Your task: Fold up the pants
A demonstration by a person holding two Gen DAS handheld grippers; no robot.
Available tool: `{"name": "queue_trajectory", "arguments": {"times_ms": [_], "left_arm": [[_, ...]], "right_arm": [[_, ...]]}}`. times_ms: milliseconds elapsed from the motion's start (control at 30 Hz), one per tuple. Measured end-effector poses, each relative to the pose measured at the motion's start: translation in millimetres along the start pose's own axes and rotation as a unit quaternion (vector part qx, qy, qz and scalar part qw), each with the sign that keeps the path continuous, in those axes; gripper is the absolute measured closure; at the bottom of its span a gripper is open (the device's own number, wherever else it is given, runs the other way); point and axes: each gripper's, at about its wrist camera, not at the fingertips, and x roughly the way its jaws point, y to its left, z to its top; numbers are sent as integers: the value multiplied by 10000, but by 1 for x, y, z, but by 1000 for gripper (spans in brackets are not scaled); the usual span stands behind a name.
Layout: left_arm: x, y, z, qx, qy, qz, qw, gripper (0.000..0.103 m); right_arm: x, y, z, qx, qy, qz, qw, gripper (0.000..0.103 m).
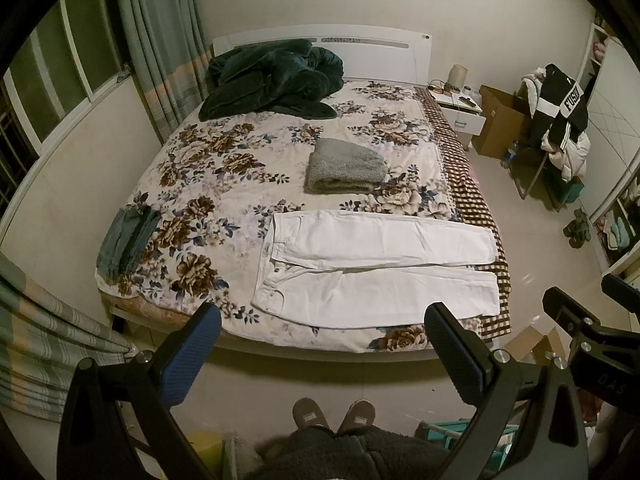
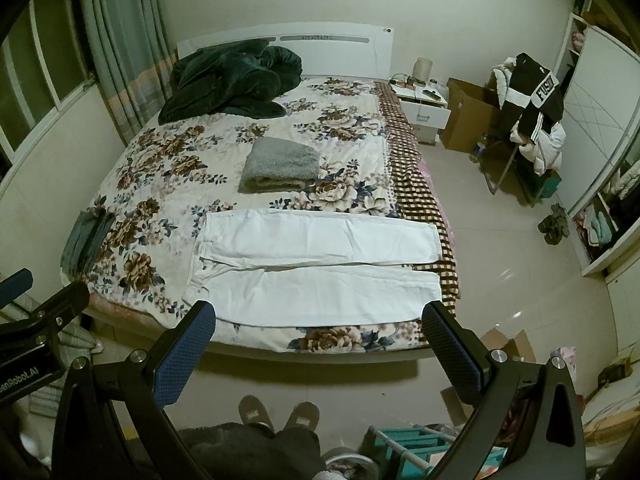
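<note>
Jaws: both sets spread wide, nothing between them. The left gripper (image 1: 322, 316) and right gripper (image 2: 320, 316) hang above the floor at the near side of the bed (image 2: 352, 344). One pair of white pants (image 2: 316, 268) lies flat along the near edge, waist left, two legs pointing right, apart. One folded grey blanket (image 2: 280, 164) sits farther back, centre. One dark quilt (image 2: 232, 80) is heaped by the headboard. At the left edge, folded blue-grey cloth (image 1: 128, 240), possibly jeans. Two slippers (image 1: 334, 414) show below.
</note>
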Motion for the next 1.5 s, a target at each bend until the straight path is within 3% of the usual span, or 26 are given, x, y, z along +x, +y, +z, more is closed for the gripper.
{"name": "queue_trajectory", "arguments": {"times_ms": [267, 400, 633, 933, 1133, 1267, 1500], "left_arm": [[-6, -12, 11, -34, 42, 13, 10000, 0], [-2, -15, 26, -109, -210, 264, 9994, 0], [64, -10, 61, -499, -255, 841, 9949, 0], [211, -11, 106, -914, 514, 1004, 9894, 0], [339, -3, 136, -1105, 1088, 1104, 9817, 0], [451, 8, 151, -1413, 1636, 1127, 9698, 0], [617, 44, 167, -2387, 2400, 1208, 9332, 0]], "right_arm": [[0, -16, -5, 18, 102, 72, 9999, 0], [20, -32, 2, 183, 3, -25, 9998, 0], [97, -80, 34, 854, 38, -109, 9963, 0], [262, -135, 84, 1799, 646, -120, 9815, 0], [406, -176, 103, 2877, 1092, -76, 9514, 0], [524, -201, 121, 3237, 1467, -347, 9341, 0], [704, -228, 140, 3550, 1979, -743, 9106, 0]]}}
